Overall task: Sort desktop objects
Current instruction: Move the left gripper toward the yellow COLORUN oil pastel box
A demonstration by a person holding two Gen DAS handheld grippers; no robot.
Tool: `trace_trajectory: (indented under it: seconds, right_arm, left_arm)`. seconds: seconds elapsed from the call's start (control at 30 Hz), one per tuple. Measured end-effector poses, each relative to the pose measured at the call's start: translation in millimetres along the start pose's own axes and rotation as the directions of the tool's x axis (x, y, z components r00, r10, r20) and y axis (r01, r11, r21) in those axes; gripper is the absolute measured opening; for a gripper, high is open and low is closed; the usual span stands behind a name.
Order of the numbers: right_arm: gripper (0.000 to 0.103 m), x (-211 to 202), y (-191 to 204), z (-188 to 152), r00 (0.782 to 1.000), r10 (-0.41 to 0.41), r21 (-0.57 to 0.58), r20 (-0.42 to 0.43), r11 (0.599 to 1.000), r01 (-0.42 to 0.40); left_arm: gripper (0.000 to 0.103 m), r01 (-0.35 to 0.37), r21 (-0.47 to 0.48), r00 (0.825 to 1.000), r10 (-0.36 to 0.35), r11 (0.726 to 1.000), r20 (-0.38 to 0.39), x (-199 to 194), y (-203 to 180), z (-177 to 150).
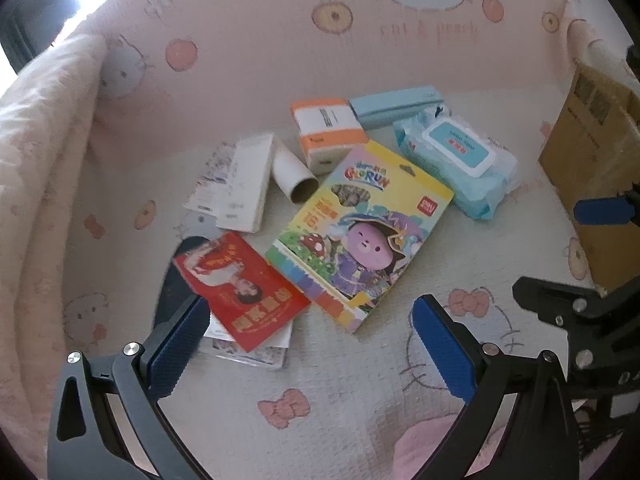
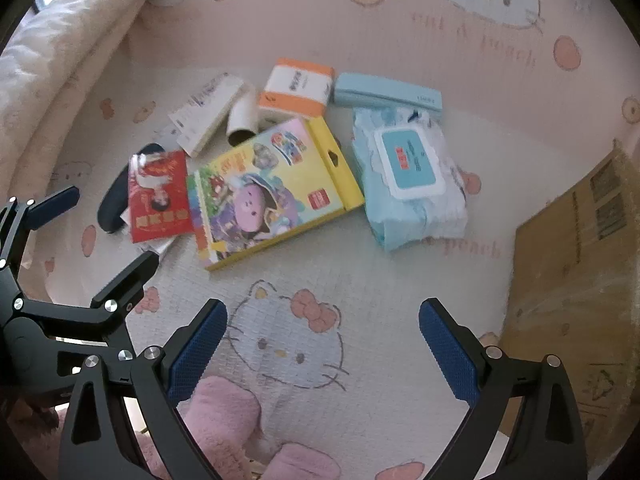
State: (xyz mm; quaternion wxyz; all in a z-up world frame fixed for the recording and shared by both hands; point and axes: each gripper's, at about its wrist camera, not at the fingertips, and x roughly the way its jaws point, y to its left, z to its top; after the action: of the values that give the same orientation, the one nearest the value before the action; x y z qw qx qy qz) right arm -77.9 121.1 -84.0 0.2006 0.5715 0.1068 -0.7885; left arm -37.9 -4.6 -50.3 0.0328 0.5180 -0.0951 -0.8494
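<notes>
Both your jaws stand wide open and hold nothing, tilted down over the cat-print mat.

Your left gripper (image 1: 310, 344) hovers at the near edge of the clutter, its left finger just above the red packet (image 1: 240, 286), which lies on some papers and a dark oval thing (image 2: 120, 196). Your right gripper (image 2: 322, 344) hangs over bare mat (image 2: 360, 272), nearer than everything. Beyond them the colourful crayon box (image 1: 360, 228) lies flat in the middle, touching the red packet on its left. Left of it and farther sit a white booklet (image 1: 246, 184) and a cardboard tube (image 1: 294, 178). At the far side stand an orange-and-white box (image 1: 330, 130) and a light blue case (image 1: 396, 106), with the blue wet-wipes pack (image 1: 456, 160) on the right. A cardboard box (image 2: 576, 280) stands far right.
</notes>
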Motion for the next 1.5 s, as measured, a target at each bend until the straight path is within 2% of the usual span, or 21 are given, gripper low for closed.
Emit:
trace_trajectory:
  seconds: [0.1,0.27,0.57,0.67,0.77,0.9,1.03,1.17,1.23,1.27,1.33,1.43,1.5]
  right_arm:
    - [0.097,15,-6,1,0.999,0.032,0.011,-0.037,0.999,-0.031]
    - [0.097,38,-19,7,0.995,0.039,0.066,-0.092,0.997,-0.033]
    - [0.097,59,-33,13,0.992,0.067,0.183,-0.112,0.982,-0.045]
    - [0.097,61,-29,14,0.994,0.065,0.183,-0.086,0.982,-0.048]
    - [0.097,70,-28,17,0.991,0.119,0.236,-0.068,0.967,-0.1]
    - [0.097,89,-28,18,0.977,0.202,0.322,-0.063,0.931,-0.172]
    - [0.097,95,-23,19,0.968,0.251,0.361,0.016,0.901,-0.24]
    - [0.097,99,-19,18,0.935,0.333,0.409,0.123,0.842,-0.353]
    - [0.097,106,-22,15,0.893,0.407,0.46,0.191,0.767,-0.448]
    - [0.097,111,-24,12,0.865,0.453,0.492,0.217,0.714,-0.498]
    - [0.097,119,-28,4,0.83,0.497,0.548,0.254,0.633,-0.547]
    - [0.097,134,-27,-3,0.825,0.497,0.598,0.269,0.585,-0.547]
    - [0.098,138,-27,-11,0.801,0.499,0.609,0.331,0.535,-0.585]
  left_arm:
    - [0.102,0.02,-0.008,0.999,-0.02,1.0,-0.03,15,-1,3]
    - [0.102,0.023,-0.025,0.998,-0.024,0.999,-0.064,36,3,10]
    - [0.102,0.121,-0.098,0.986,-0.13,0.988,-0.102,59,11,12]
    - [0.102,0.118,-0.096,0.986,-0.128,0.988,-0.105,62,13,8]
    - [0.102,0.109,-0.113,0.987,-0.121,0.988,-0.109,67,21,5]
    - [0.102,0.137,-0.168,0.981,-0.157,0.976,-0.114,79,33,5]
    - [0.098,0.176,-0.211,0.977,-0.197,0.962,-0.084,89,43,10]
    - [0.095,0.215,-0.199,0.976,-0.219,0.956,-0.002,92,50,18]
    - [0.094,0.237,-0.19,0.971,-0.232,0.953,0.051,92,52,22]
    - [0.094,0.251,-0.188,0.968,-0.24,0.95,0.078,92,55,22]
    - [0.093,0.27,-0.187,0.961,-0.255,0.945,0.104,98,59,22]
    - [0.092,0.291,-0.226,0.955,-0.268,0.929,0.13,110,69,20]
    - [0.092,0.342,-0.281,0.938,-0.31,0.897,0.153,123,81,17]
